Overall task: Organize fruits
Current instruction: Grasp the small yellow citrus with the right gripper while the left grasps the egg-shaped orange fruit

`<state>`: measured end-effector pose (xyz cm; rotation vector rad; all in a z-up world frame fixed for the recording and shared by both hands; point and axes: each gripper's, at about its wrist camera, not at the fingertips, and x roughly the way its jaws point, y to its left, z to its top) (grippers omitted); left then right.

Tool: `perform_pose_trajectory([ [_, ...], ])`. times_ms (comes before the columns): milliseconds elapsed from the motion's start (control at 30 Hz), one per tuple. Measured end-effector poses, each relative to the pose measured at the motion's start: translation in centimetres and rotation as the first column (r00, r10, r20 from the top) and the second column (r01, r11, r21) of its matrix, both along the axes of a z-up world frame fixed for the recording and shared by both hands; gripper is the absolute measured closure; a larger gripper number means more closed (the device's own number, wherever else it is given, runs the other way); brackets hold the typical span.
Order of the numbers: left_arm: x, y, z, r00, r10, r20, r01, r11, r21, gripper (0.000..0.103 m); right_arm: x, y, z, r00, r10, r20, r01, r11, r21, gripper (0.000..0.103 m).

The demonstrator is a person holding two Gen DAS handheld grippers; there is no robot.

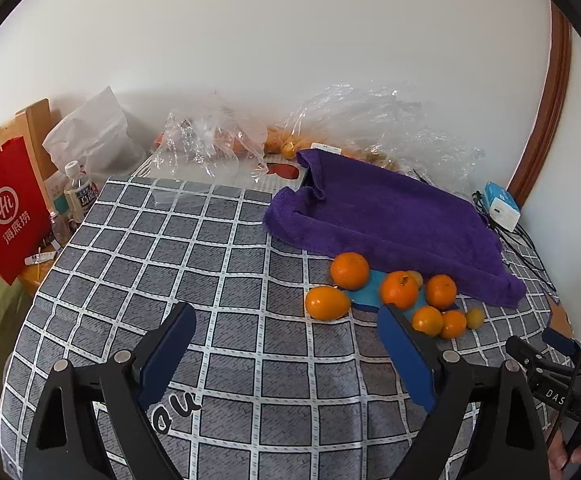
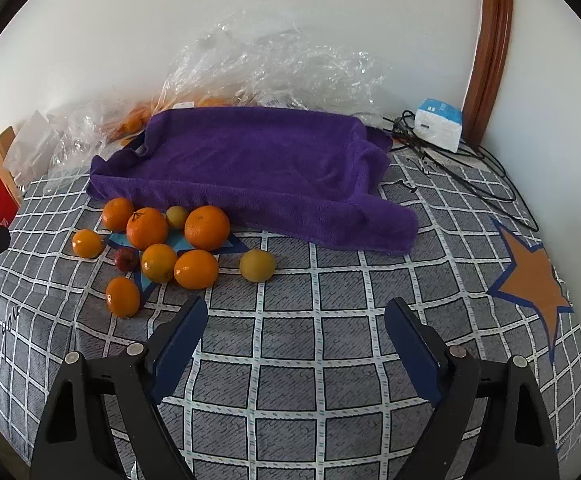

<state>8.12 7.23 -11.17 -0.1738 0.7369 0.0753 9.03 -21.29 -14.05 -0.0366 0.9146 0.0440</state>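
Observation:
Several oranges (image 2: 207,227) and smaller kumquats (image 2: 123,297) lie clustered on the checked tablecloth (image 2: 290,360) just in front of a purple towel (image 2: 258,168). A yellowish fruit (image 2: 257,265) and a small red one (image 2: 125,260) lie among them. The same cluster shows in the left wrist view (image 1: 398,290), with one orange-yellow fruit (image 1: 327,303) at its left. My left gripper (image 1: 286,320) is open and empty, left of the cluster. My right gripper (image 2: 294,316) is open and empty, in front and to the right of the cluster.
Clear plastic bags (image 2: 274,64) with more oranges lie behind the towel against the wall. A white-blue box (image 2: 438,122) and black cables (image 2: 470,176) sit at the back right. A red paper bag (image 1: 6,208) and bottles (image 1: 78,192) stand left of the table.

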Motion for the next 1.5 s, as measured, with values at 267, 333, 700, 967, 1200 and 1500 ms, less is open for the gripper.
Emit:
perform_pose_trajectory([
  [267,2.0,1.2,-2.1,0.999,-0.022,-0.046,0.022,1.0,-0.003,0.013,2.1,-0.1,-1.8,1.0,-0.002,-0.024,0.003,0.999,0.044,0.026],
  [333,2.3,1.6,-2.5,0.998,-0.02,-0.058,0.02,1.0,-0.007,0.013,2.6,0.1,-2.0,0.999,0.01,-0.034,-0.008,0.997,0.078,0.029],
  [700,3.2,2.4,-3.8,0.996,-0.024,-0.081,0.023,1.0,-0.02,0.013,5.3,1.1,-4.6,0.993,0.064,-0.1,-0.05,0.989,0.141,0.055],
  [967,4.9,0.3,-4.2,0.992,-0.073,-0.103,0.068,0.997,-0.046,0.013,5.8,0.7,-5.0,0.994,0.082,-0.075,-0.069,0.984,0.167,0.074],
  [1200,7.4,-2.0,-5.7,0.984,-0.096,-0.151,0.089,0.994,-0.056,0.026,4.8,-1.2,-4.7,0.997,0.047,-0.066,-0.036,0.989,0.146,0.074],
  [1500,7.5,-3.3,-6.7,0.986,-0.082,-0.143,0.078,0.996,-0.033,0.055,4.0,-2.6,-4.8,0.998,0.016,-0.067,-0.005,0.987,0.161,0.074],
])
